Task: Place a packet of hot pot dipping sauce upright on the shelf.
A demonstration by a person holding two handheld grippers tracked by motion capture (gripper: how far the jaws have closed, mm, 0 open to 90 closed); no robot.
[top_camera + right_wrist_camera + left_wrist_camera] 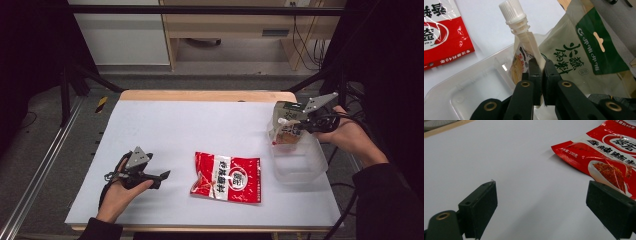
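Right gripper view: right gripper (pixel 541 67) clamped on spouted pouch (pixel 524 53), green-labelled, Chinese lettering

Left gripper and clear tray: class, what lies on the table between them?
In the high view, a red sachet lies flat between the left gripper and the clear tray.

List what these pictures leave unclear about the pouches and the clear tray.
- Spouted pouch: lower part hidden behind the right gripper in the right gripper view.
- Green-labelled pouch: whether it rests inside the clear tray, blocked.
- Red packet: cut off by the left gripper view's edge.
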